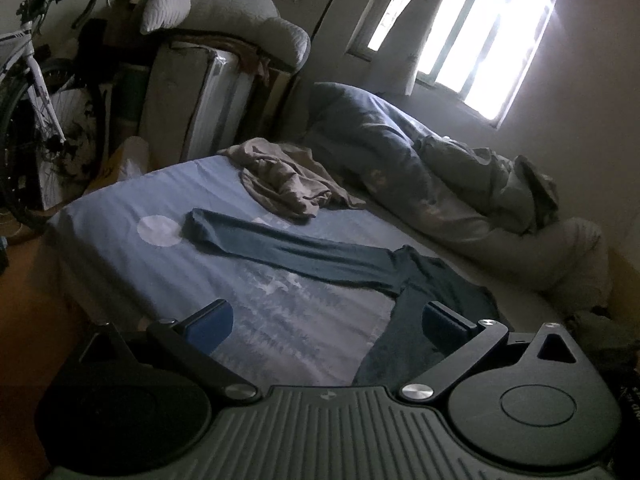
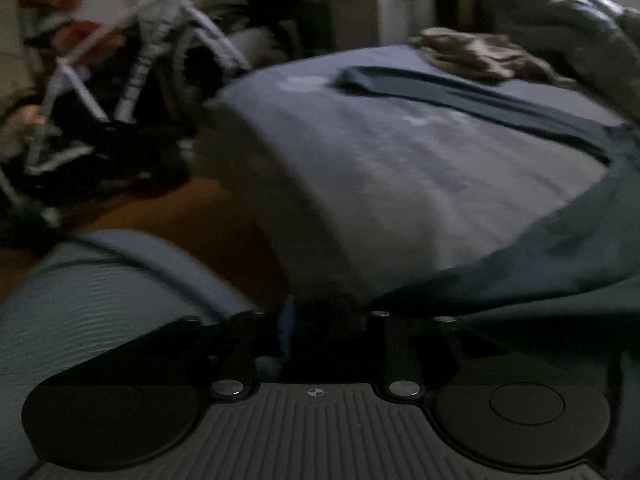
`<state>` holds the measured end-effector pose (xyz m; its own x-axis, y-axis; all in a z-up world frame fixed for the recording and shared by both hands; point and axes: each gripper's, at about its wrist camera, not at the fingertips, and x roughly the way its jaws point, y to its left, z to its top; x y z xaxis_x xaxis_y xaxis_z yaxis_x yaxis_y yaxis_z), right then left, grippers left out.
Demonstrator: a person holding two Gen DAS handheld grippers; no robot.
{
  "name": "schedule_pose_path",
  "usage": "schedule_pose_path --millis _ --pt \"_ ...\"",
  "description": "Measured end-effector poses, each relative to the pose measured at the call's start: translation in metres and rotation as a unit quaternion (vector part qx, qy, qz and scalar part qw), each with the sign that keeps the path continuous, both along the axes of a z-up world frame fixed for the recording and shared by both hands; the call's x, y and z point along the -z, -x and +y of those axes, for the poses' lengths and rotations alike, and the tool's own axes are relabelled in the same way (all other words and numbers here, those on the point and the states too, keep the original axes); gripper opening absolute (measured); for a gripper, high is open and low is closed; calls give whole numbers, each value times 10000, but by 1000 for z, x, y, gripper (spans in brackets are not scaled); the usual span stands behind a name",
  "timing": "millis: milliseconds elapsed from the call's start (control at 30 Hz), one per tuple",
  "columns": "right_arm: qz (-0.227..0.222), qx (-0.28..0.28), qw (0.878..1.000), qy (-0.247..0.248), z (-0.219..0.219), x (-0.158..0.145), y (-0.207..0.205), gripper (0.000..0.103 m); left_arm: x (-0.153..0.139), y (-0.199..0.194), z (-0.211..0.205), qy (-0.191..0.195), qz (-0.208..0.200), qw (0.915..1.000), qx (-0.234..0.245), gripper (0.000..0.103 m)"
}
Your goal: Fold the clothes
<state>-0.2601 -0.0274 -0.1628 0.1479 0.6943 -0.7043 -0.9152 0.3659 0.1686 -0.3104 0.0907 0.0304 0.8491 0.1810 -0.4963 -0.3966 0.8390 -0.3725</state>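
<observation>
Your left tool (image 1: 326,326) hangs with its fingers spread wide and empty over the bed (image 1: 120,216). Your right tool (image 2: 326,328) looks closed on the teal garment (image 1: 320,256) at the near edge, probably pulling it flat; one sleeve lies stretched across the sheet.

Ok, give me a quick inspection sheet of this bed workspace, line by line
Surface: blue bedsheet, mostly bare at the near side.
Job's things: teal long-sleeve garment, one sleeve stretched out flat.
Clutter: crumpled beige garment; bunched duvet along the wall.
Grippers: left gripper open, holding nothing; right gripper appears shut on the teal garment's edge, view blurred.
Cables: nothing seen.
Surroundings: white bicycle, window, stacked pillows.
</observation>
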Motion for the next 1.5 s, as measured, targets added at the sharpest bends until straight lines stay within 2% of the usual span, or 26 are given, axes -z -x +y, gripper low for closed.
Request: schedule_pose_path --millis 33,167,267,367,433,467,533,633,700,733,867,967,1000,1033,1167,1233,1300,1500 --pt "32 -63 9999 -77 -8 -4 4 54 -1 -1 -2 -9 -26 10000 40 103" --pt "79 272 9994 -186 -55 -17 -1 56 -2 -9 -13 -75 -169 9994 297 103" --pt "-25 1067 9942 -135 -117 -23 -22 57 -3 -19 -25 -146 -293 9979 563 103" --pt "-109 2027 9792 24 -187 -28 -42 57 -2 -33 -39 -109 -394 9957 826 103" --pt "-152 2679 9632 178 -228 -26 -56 58 -1 -42 -49 -30 -457 9938 1011 103" --pt "-169 3130 9491 316 -252 -23 -65 58 0 -47 -54 9 -490 9927 1103 103" --pt "23 4048 9135 411 -304 -17 -83 58 1 -54 -61 64 -523 9905 1270 103" --pt "736 4937 8661 249 -369 -4 -101 58 2 -65 -73 138 -563 9867 1518 103" --pt "1231 5111 8505 192 -395 7 -109 58 2 -70 -79 146 -592 9846 1636 103" --pt "1394 5133 8468 110 -405 13 -111 58 1 -73 -82 147 -607 9836 1693 103" --pt "1481 5028 8512 275 -407 30 -119 57 -2 -81 -92 211 -659 9801 1862 103" --pt "1334 4985 8560 306 -406 36 -122 42 -5 -84 -98 179 -699 9782 1946 103" --pt "1327 4985 8563 266 -409 36 -123 26 -6 -85 -99 165 -701 9778 1966 103" --pt "1319 4951 8584 271 -409 36 -124 2 -7 -86 -101 153 -700 9776 1981 103" --pt "959 4627 8800 486 -404 25 -121 3 -7 -93 -106 184 -687 9768 2022 103" --pt "713 4634 8814 568 -411 10 -119 2 -8 -96 -109 219 -703 9761 2045 103" --pt "532 4716 8781 617 -422 0 -122 2 -10 -99 -112 229 -718 9754 2072 103" --pt "35 5173 8521 797 -469 -35 -142 2 -17 -105 -124 188 -789 9714 2230 103"
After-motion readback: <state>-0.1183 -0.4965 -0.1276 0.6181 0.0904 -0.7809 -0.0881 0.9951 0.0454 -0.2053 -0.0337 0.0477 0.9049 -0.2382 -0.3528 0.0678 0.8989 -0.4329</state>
